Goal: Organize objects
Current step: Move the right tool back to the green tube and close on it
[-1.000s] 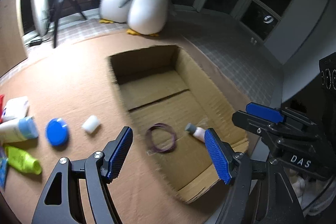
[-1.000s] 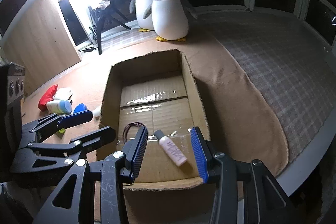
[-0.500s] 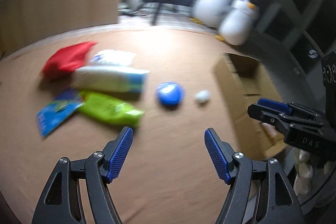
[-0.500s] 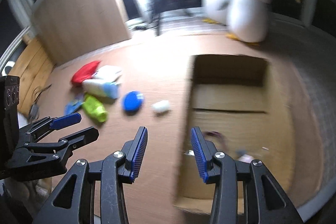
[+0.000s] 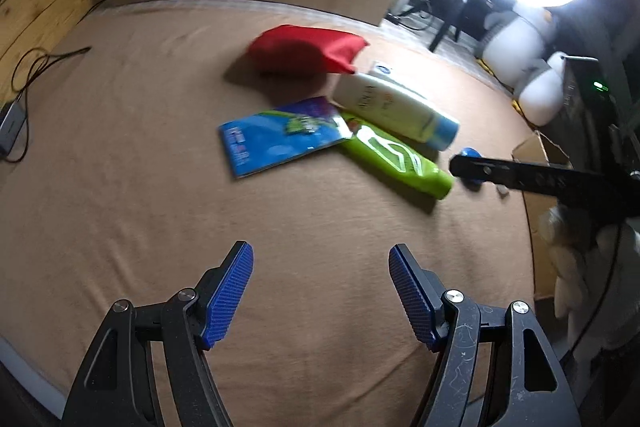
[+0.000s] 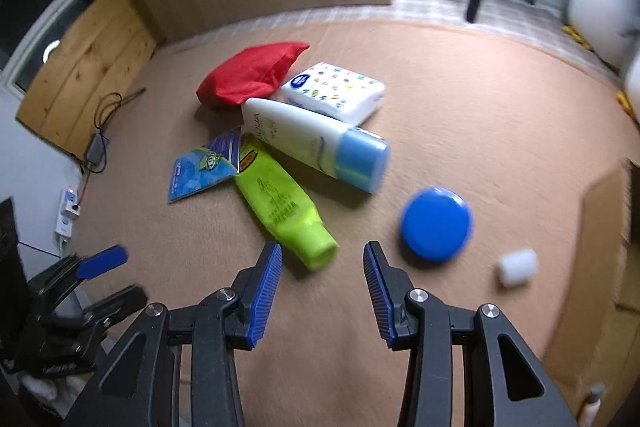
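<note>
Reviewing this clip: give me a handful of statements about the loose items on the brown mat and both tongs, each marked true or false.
1. The green tube lies beside the white bottle with the blue cap. True.
2. The right tongs are clamped on the green tube. False: they are open and hold nothing; the tube's end lies just beyond their tips.
3. The red pouch sits inside the cardboard box. False: it lies on the mat, next to the patterned tissue pack.
4. The left tongs are empty. True.
5. The round blue lid rests on top of the white bottle. False: it lies on the mat, apart from the bottle.
</note>
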Demonstrator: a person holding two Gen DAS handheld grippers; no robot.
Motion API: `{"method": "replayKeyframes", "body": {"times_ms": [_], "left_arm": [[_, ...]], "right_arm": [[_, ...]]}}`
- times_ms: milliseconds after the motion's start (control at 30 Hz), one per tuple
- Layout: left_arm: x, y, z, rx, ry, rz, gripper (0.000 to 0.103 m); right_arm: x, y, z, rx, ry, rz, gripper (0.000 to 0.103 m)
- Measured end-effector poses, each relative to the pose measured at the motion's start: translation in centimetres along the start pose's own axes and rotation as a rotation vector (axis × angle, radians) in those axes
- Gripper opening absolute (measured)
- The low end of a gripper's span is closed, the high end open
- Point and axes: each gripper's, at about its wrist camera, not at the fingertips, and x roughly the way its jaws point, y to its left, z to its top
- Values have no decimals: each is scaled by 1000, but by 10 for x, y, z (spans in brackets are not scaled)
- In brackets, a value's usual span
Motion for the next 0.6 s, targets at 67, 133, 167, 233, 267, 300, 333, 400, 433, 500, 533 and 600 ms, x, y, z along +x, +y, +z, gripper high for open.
{"method": "replayKeyframes", "body": {"times_ms": [67,133,167,233,267,300,333,400,433,500,533,600], "left_arm": [[-1,8,-1,-12,-2,1,74],[-1,14,-1,-23,-2,-1,74],[-1,17,-2,-28,-1,-4,74],[0,23,-2,-37,1,-6,74],[0,24,-2,-40,2,-9,74],[1,26,-2,-42,3,-12,74],[2,26,-1,-43,6,-15,74],[5,26,0,-41,10,-20,74],[6,26,1,-39,13,-25,74],[8,25,2,-38,17,-30,74],[9,25,2,-38,20,-34,74],[12,23,3,-34,25,-39,74]], "right_arm": [[10,2,7,8,19,2,39],[20,5,14,2,30,-19,38],[24,7,17,-2,39,-27,36],[34,9,21,-1,62,-41,31],[37,9,22,2,71,-41,30],[41,10,22,3,80,-39,30],[44,11,22,3,89,-41,28],[48,12,21,17,96,-22,28],[48,13,20,22,97,-22,28],[49,16,16,35,106,4,28],[50,16,14,48,114,27,27],[51,17,7,75,121,63,26]]}}
